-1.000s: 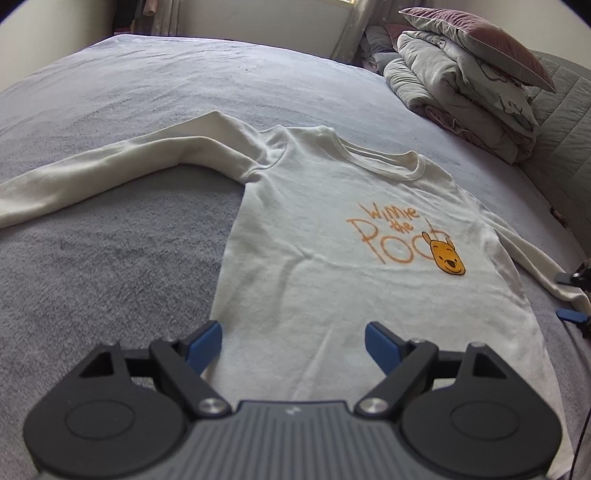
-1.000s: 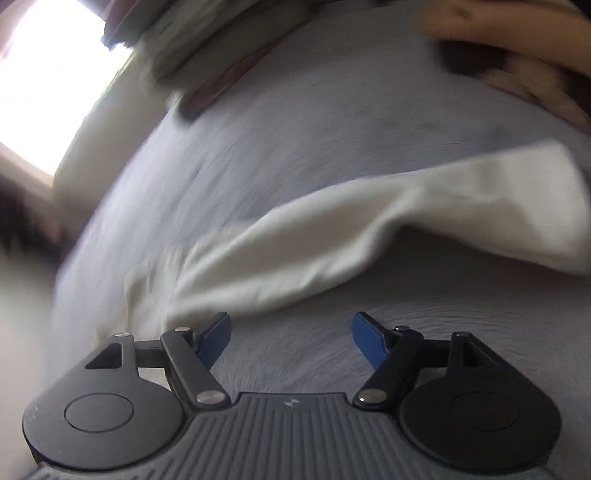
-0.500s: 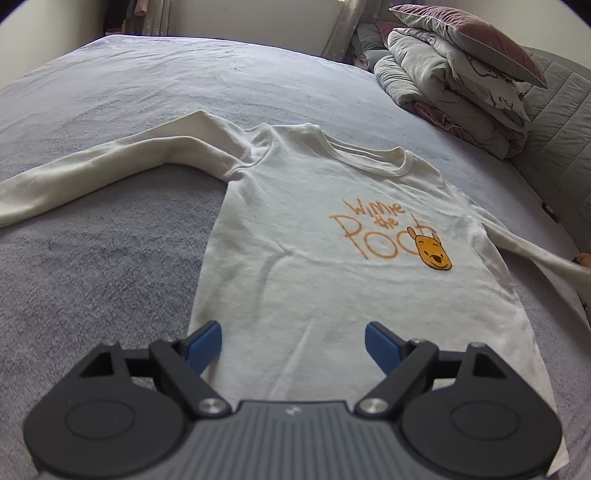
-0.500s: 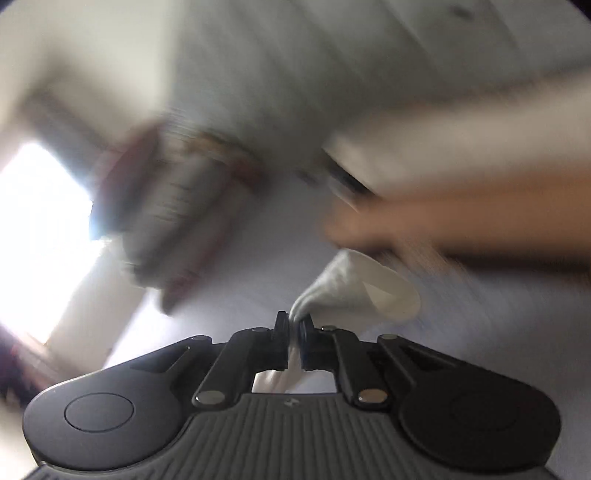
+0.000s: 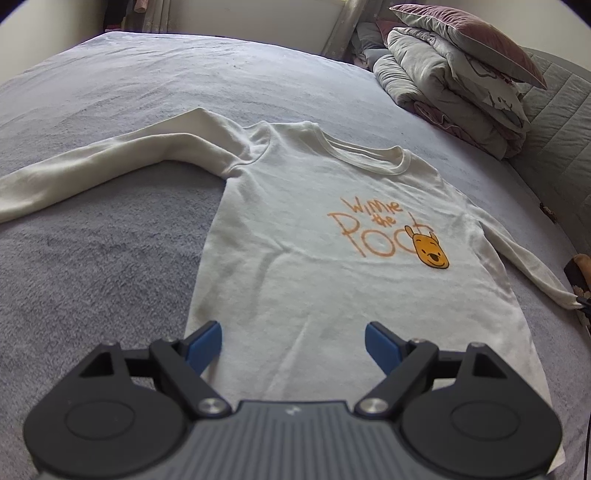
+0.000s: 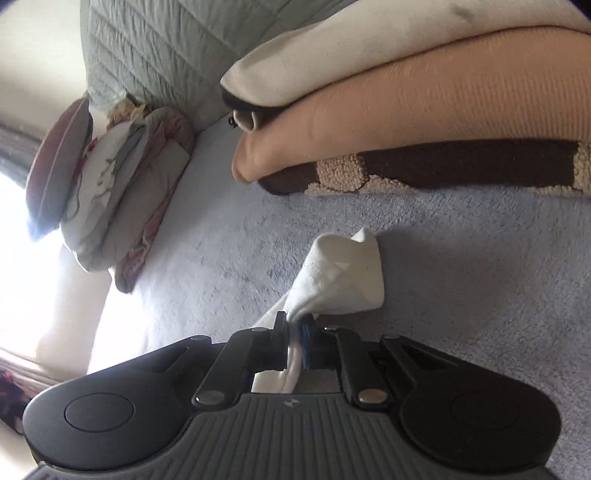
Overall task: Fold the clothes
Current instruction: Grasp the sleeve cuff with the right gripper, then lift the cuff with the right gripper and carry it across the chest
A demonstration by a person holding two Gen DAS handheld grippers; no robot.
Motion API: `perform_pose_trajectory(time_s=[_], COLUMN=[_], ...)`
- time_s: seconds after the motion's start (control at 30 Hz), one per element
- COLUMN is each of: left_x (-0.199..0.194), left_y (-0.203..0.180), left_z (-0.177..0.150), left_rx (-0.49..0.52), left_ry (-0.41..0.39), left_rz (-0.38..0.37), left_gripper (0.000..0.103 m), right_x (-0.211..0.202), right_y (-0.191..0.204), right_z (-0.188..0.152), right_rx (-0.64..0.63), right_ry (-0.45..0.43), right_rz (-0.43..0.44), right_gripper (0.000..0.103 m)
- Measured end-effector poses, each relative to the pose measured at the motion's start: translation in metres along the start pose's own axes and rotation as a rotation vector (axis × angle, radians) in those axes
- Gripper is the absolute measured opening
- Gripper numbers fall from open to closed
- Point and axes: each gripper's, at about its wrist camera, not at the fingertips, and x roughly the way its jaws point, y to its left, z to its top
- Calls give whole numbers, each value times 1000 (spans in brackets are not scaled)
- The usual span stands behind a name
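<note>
A: Wide grey blanket (image 5: 110, 258) covers the whole bed, fuzzy and fairly smooth.

B: And up at the far right corner, a stack of folded bedding (image 5: 447, 92), with a mauve pillow (image 5: 469, 37) sitting tilted on top.

A: Quilted green headboard (image 5: 554, 122) runs just beside that stack. A curtain (image 5: 343, 29) hangs by the pale wall behind.

B: The other view shows bright window glare at left, and a brown-and-tan rug (image 6: 424, 173) lying on the blanket.

black tongs (image 5: 293, 343) with blue pads (image 5: 205, 345), silver screws, ribbed grey body; right tongs (image 6: 294, 345) alike.
</note>
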Motion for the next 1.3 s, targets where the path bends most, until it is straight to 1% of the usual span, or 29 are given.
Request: perform_pose_trajectory(time_s=[0.03,0.07,0.1,0.17,0.27,0.37,0.43,0.47,0.5,0.53,0.57,0.63,0.67,0.7,0.77,0.87,0.93,1.0,1.1,1.17,1.27,1.3], left_x=[0,0,0,0,1,0,-1,-1,0,0,1,3,3,3,3,2,2,1,-2,-5,-11,-14], left_y=[0,0,0,1,0,-1,0,0,0,1,1,2,2,2,2,3,5,7,11,18,34,40], left_z=[0,0,0,0,1,1,0,0,1,1,1,1,0,1,1,2,3,4,6,9,14,15], left_rx=[-1,-2,-1,0,-1,2,2,3,3,3,2,0,0,1,2,-6,-15,-23,-50,-79,-142,-164], left_ry=[0,-1,-1,-1,1,-1,-2,-2,-4,-4,-4,-2,-1,-1,-1,-1,-2,-4,-10,-16,-38,-44], left_rz=[-1,-2,-2,1,1,-3,-2,0,2,7,12,17,17,18,18,14,13,14,14,11,31,37], left_gripper=[86,86,86,86,86,86,86,86,86,86,86,86,86,86,86,86,86,86,86,86,86,86], right_x=[-2,-4,-6,-12,-15,-18,-22,-24,-27,-30,-33,-36,-40,-41,-42,-33,-30,-40,-59,-68,-75,-76], right_y=[-3,-6,-10,-19,-26,-21,-19,-18,-17,-15,-12,-4,-1,7,19,24,28,41,85,115,147,155], right_z=[1,2,1,1,-2,2,2,0,-1,-1,0,0,0,0,-2,-8,-13,-24,-57,-94,-168,-194], right_rx=[24,49,87,165,194,144,121,110,100,77,55,40,35,7,-76,-109,-114,-177,-399,-535,-727,-786], right_ry=[-7,-15,-25,-44,-38,-46,-61,-72,-83,-111,-139,-186,-204,-217,-216,-176,-158,-169,-148,-52,177,253], right_rz=[0,-1,-15,-44,-32,-39,-38,-37,-36,-41,-45,26,80,116,119,126,198,324,554,708,893,923], right_gripper=[11,18,34,49,49,49,47,37,14,12,12,12,12,12,12,12,12,12,12,12,12,12])
